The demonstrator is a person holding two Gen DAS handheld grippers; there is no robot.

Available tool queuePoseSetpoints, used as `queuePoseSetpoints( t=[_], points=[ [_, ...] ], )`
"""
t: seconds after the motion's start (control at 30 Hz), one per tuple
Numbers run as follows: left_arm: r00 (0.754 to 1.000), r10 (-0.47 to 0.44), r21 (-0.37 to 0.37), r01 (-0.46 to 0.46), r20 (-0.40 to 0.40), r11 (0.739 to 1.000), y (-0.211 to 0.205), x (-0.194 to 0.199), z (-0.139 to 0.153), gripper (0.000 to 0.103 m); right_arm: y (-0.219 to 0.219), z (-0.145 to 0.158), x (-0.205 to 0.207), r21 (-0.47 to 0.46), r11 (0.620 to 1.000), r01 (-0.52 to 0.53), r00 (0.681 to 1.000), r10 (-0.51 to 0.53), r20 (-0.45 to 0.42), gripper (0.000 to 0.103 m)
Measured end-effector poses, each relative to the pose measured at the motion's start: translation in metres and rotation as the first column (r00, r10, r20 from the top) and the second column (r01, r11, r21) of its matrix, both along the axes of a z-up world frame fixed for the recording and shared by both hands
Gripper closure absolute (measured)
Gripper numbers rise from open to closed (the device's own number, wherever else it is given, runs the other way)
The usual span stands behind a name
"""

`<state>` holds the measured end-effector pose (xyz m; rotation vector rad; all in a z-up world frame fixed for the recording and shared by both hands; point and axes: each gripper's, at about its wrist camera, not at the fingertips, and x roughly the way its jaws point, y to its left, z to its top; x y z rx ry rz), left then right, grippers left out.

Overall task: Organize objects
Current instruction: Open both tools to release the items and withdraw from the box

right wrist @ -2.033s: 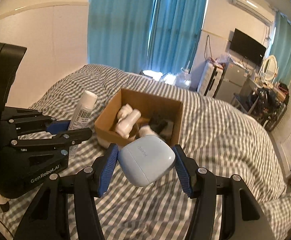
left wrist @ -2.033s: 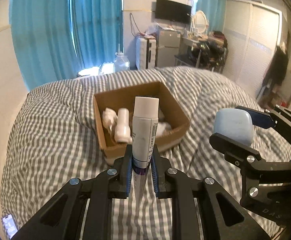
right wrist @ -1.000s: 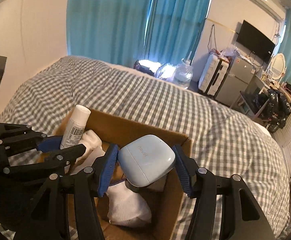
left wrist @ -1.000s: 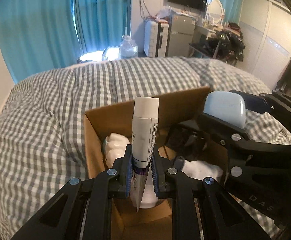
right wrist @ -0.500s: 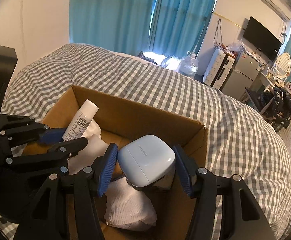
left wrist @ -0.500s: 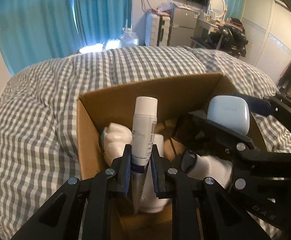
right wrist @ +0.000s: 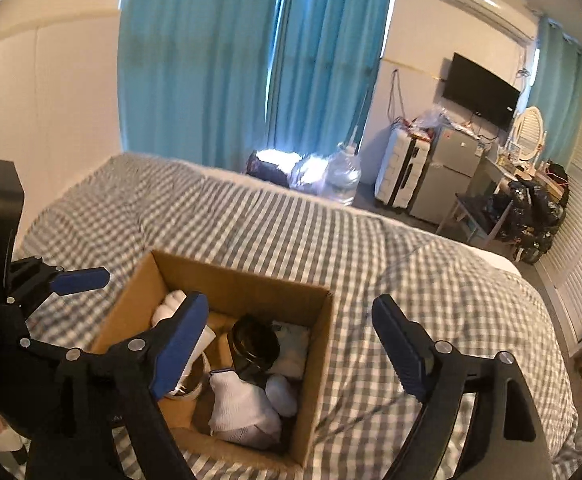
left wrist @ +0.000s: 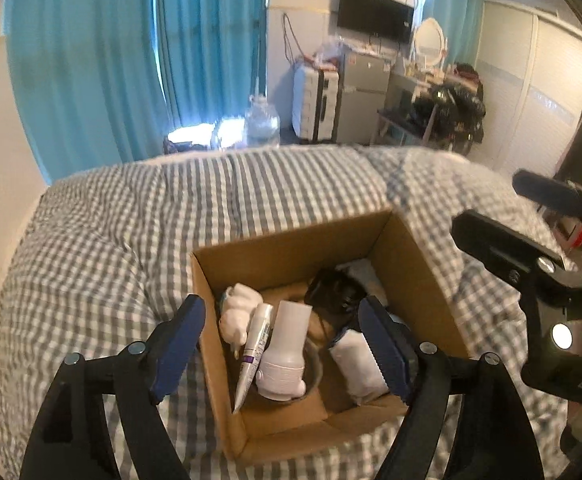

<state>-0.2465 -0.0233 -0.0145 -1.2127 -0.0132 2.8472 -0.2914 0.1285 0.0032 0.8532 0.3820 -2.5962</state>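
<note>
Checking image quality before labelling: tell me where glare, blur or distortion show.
Left wrist: glare at the curtain gap, bedspread smeared, fisheye bends the edges. Right wrist: same backlight, box fairly sharp, box floor in shadow, corners vignetted.

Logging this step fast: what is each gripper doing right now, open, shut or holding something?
Left gripper: open, empty, above the brown cardboard box.
Right gripper: open, empty, above the same box.

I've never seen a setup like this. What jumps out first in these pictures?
An open cardboard box sits on a grey checked bed, holding a white bottle, a slim tube and rolled white socks. Two black grippers with blue-padded fingers, left gripper and right gripper, hang wide open above it, against bright teal curtains.
</note>
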Motion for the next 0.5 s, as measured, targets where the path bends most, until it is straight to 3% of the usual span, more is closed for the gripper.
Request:
queuePoseSetpoints(
  t=[0.13,0.5],
  points=[
    [0.997,0.026,-0.009,-0.026,-0.067,1.0,0.002,0.027,0.038,0.011,0.011,0.036,0.025,-0.011,1.0,0.016,0.999,-0.017,-0.049,0.016],
    [0.97,0.075,0.006,-0.076,-0.23,0.997,0.003,0.111,0.135,0.005,0.047,0.133,0.118,-0.049,0.998,0.042,0.979,-0.051,-0.197,0.013]
  ],
)
